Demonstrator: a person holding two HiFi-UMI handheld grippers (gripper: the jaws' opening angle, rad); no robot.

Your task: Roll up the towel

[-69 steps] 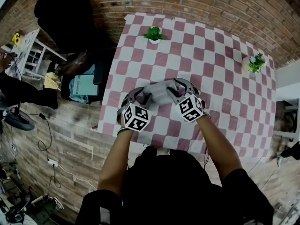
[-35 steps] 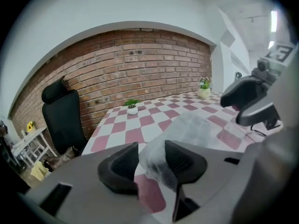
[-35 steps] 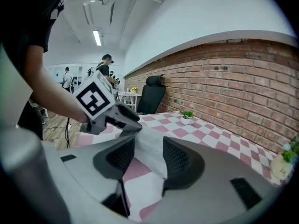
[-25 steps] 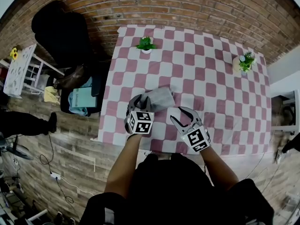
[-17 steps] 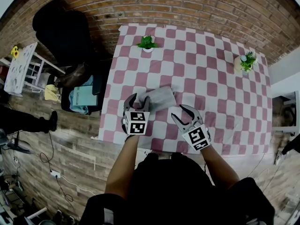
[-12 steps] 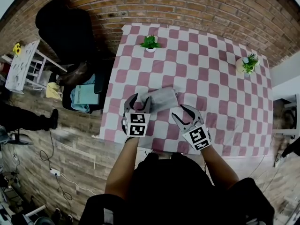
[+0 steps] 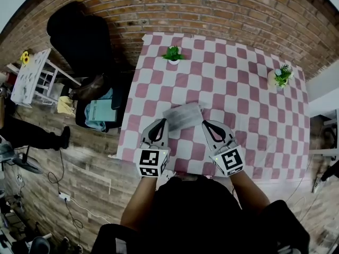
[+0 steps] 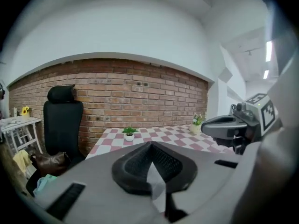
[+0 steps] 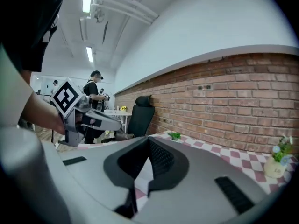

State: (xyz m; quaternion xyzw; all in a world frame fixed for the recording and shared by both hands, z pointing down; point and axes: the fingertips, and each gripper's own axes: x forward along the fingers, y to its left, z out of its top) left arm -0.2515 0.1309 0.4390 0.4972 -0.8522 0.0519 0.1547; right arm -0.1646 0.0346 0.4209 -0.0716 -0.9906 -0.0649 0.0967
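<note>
Standing beyond towel (image 7: 183, 115): green plant (image 7: 172, 53), flower pot (image 7: 280, 75)

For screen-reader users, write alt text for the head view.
Seen from above, a rolled grey towel lies on a pink-and-white checked table, just beyond the left gripper and right gripper, both empty, their jaws just closed. Two small potted plants stand at the table's far side.

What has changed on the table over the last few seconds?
The left gripper let go of the rolled towel and drew back toward the person, and so did the right gripper. Their fingers have just closed on nothing. The towel stays rolled on the checked table; the green plant and the flowering plant have not moved.
</note>
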